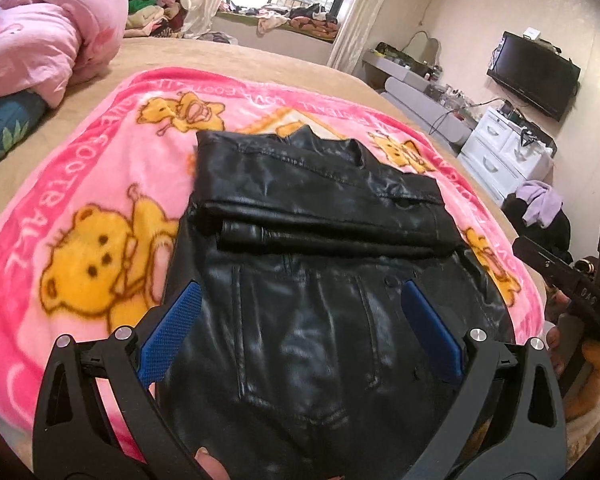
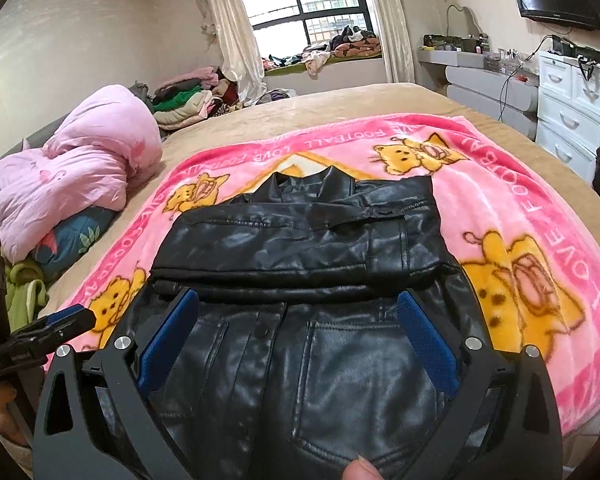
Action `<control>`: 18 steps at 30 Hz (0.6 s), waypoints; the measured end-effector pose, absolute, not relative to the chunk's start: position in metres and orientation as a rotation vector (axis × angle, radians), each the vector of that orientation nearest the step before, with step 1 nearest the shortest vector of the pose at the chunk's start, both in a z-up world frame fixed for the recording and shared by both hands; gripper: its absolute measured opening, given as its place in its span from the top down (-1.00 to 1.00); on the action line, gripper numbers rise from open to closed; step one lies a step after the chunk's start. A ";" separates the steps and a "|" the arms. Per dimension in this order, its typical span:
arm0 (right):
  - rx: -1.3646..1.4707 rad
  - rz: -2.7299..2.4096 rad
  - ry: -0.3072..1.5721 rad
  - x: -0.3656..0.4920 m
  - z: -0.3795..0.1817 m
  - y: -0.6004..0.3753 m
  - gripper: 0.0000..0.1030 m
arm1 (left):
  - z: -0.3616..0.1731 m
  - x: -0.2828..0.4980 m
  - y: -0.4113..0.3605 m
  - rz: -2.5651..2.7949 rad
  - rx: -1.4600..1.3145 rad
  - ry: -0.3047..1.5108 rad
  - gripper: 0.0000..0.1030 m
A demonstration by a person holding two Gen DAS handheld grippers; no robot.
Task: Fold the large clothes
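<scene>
A black leather jacket lies on a pink bear-print blanket, sleeves folded across its upper part and collar pointing away. My left gripper hangs open over the jacket's lower half, nothing between its blue pads. In the right wrist view the same jacket lies on the blanket, and my right gripper is open above its hem end, blue pads wide apart. The left gripper shows at the left edge there; the right gripper's body shows at the right edge of the left view.
A pink duvet is bundled at the bed's left side. Piled clothes sit by the curtain and on the window ledge. White drawers and a wall television stand to the right. A fingertip shows at the bottom edge.
</scene>
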State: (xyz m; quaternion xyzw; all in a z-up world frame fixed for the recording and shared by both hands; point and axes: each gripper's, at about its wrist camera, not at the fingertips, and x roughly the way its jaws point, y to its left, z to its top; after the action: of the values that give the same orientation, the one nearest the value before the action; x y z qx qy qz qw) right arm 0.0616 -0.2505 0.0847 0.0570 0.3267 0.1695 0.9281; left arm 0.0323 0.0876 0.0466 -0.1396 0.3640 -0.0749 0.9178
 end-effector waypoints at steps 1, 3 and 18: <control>0.115 0.347 0.669 0.059 0.085 -0.252 -0.91 | 0.045 0.030 0.087 -0.151 -0.287 0.752 -0.82; 0.114 0.349 0.670 0.054 0.084 -0.255 -0.91 | 0.042 0.025 0.086 -0.141 -0.282 0.761 -0.82; 0.072 0.326 0.703 0.018 0.072 -0.287 -0.91 | 0.026 -0.009 0.077 -0.055 -0.201 0.807 -0.82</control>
State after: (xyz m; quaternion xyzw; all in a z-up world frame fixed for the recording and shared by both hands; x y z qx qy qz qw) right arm 0.0178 -0.2867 0.0721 0.0352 0.3428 0.1589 0.9252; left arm -0.0094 0.0768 0.0262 -0.0975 0.3917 -0.0267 0.9145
